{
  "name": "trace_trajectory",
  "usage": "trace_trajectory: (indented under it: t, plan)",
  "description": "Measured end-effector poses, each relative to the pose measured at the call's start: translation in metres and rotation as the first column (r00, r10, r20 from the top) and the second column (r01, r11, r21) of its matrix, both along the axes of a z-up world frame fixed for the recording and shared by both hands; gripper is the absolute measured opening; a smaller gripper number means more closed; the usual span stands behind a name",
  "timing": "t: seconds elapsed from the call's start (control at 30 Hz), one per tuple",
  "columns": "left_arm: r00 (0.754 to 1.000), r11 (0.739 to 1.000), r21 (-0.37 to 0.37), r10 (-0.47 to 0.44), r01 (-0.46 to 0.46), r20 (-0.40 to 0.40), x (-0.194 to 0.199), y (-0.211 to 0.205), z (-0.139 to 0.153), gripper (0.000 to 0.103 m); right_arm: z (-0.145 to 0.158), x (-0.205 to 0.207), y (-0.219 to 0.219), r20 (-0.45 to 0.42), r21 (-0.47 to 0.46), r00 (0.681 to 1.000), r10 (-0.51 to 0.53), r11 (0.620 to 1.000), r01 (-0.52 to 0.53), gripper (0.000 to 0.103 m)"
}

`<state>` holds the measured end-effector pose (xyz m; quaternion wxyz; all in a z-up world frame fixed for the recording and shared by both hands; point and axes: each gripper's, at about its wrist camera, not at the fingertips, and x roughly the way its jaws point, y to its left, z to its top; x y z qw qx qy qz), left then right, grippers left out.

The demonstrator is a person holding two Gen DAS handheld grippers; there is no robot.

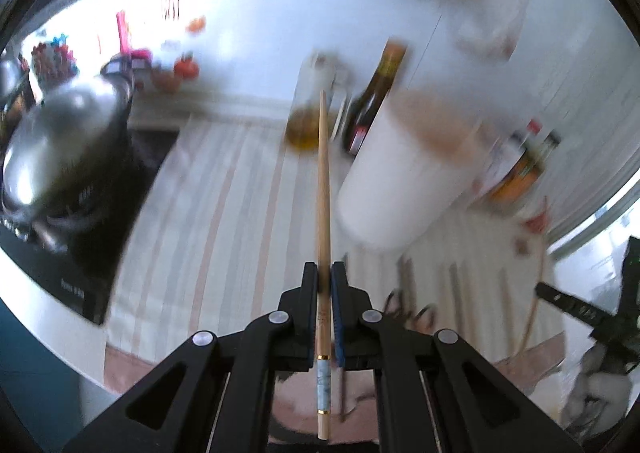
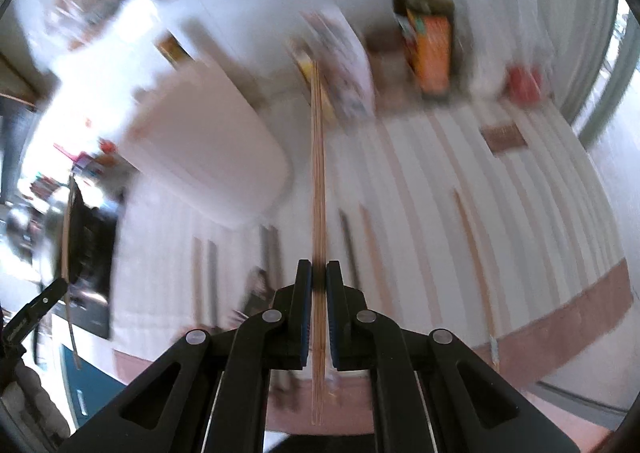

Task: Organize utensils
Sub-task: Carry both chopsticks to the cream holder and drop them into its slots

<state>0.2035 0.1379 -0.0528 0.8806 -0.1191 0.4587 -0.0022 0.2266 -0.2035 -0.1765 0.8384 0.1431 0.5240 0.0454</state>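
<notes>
We are seeing left gripper point(image 1: 324, 277) jaws clenching one chopstick point(image 1: 322, 189), tip pointing at 12 o'clock | right gripper point(image 2: 319, 277) jaws grasping another chopstick point(image 2: 318, 189) likewise | white holder point(image 1: 404, 181) standing at 1 o'clock on striped table point(image 1: 208, 213) | loose chopsticks point(image 2: 208, 273) lying on cloth, blurred

A steel wok point(image 1: 60, 125) stands left of the oil bottle point(image 1: 306, 109)

Ahead of the left tongs point(image 1: 324, 273) the striped tabletop point(image 1: 224, 213) lies open. To their right a white container point(image 1: 400, 189) blocks the way, with bottles point(image 1: 372, 105) behind it, and a wok point(image 1: 60, 141) stands far left. Loose chopsticks point(image 2: 472, 237) lie ahead-right of the right tongs point(image 2: 319, 273).
</notes>
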Motion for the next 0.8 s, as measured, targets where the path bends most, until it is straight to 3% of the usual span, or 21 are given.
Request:
trace_trajectory:
  t: [0.2,0.33,0.53,0.8]
  plan:
    - [0.985,1.0,-0.005,-0.009,0.01,0.174,0.029,-0.015,0.064,0.004,0.066,0.027,0.019,0.223,0.078,0.975,0.024,0.996,-0.042,0.007]
    - [0.972,1.0,-0.013,0.007,-0.004,0.236,0.063,-0.028,0.088,0.004,0.091,0.055,0.027,0.335,0.111,0.942,0.029,0.991,-0.07,0.007]
    - [0.961,0.997,-0.076,0.043,-0.023,0.275,0.117,-0.043,0.089,0.004,0.096,0.108,0.038,0.434,0.147,0.9,0.03,0.984,-0.103,0.007]
    - [0.958,0.998,-0.063,0.046,-0.029,0.282,0.163,-0.065,0.074,0.004,0.077,0.161,0.043,0.491,0.207,0.871,0.011,0.97,-0.128,0.007]
